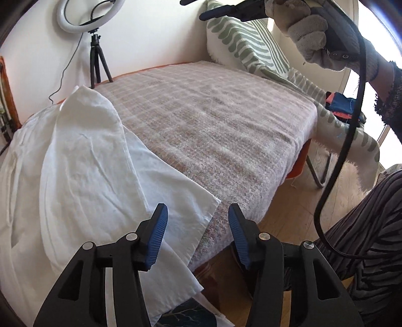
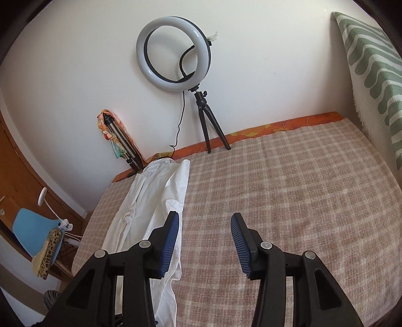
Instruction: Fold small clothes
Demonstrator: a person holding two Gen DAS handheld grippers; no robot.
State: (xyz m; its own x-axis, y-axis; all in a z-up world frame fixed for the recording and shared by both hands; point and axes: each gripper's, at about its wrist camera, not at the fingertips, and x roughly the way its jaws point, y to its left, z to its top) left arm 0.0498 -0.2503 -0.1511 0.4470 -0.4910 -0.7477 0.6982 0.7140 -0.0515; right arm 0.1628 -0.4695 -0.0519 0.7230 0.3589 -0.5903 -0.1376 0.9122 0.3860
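A white garment (image 1: 83, 171) lies on the checked pink bed cover (image 1: 213, 120), partly folded over itself, with one corner hanging over the near edge. My left gripper (image 1: 197, 213) is open and empty just above that near corner. In the right wrist view the same garment (image 2: 153, 201) lies as a long strip on the left of the bed (image 2: 289, 201). My right gripper (image 2: 204, 221) is open and empty, held above the bed to the right of the garment. It also shows at the top of the left wrist view (image 1: 213, 10), held high in a gloved hand.
A ring light on a tripod (image 2: 176, 50) stands at the wall behind the bed. A second folded tripod (image 2: 120, 140) leans there. A green patterned pillow (image 1: 246, 42) is at the far right. A chair with colourful clothes (image 1: 341, 105) stands beside the bed. A black cable (image 1: 346, 140) hangs on the right.
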